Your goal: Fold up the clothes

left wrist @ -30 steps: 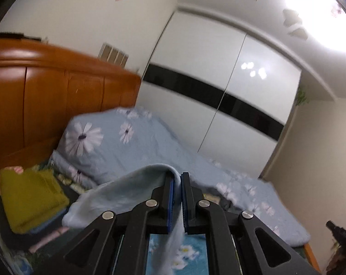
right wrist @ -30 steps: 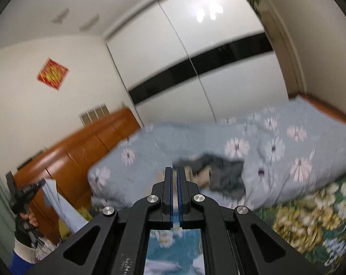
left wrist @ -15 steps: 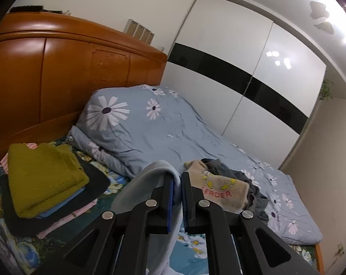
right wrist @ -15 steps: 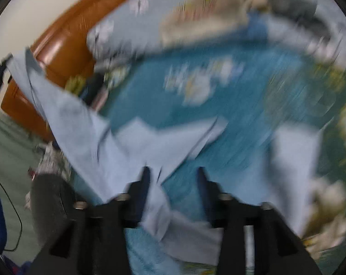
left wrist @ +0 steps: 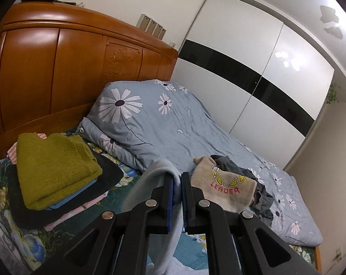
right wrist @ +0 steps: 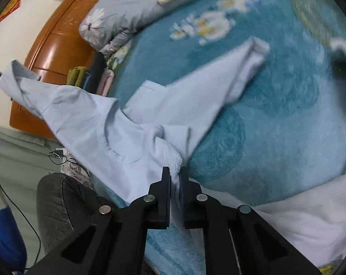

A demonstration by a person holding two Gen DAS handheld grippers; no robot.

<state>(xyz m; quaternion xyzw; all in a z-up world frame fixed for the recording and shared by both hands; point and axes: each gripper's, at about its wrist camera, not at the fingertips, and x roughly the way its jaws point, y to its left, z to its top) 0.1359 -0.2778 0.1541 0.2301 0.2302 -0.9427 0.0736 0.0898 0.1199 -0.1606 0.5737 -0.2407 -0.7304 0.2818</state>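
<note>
Both tongs are clamped on one pale blue shirt (right wrist: 118,123): our left gripper (left wrist: 175,181) pinches its raised collar end, our right gripper (right wrist: 175,175) a bunched edge low over the blue blanket (right wrist: 276,105), the shirt stretched lengthwise between them.

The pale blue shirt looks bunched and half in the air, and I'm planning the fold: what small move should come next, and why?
Probably draw the two tongs apart to pull the pale blue shirt taut. The left tongs and the right tongs each pinch a fold of it, the cloth between them sags with creases, and one sleeve lies crumpled on the teal blanket. Spread flat, it could then be laid down to fold.
</note>
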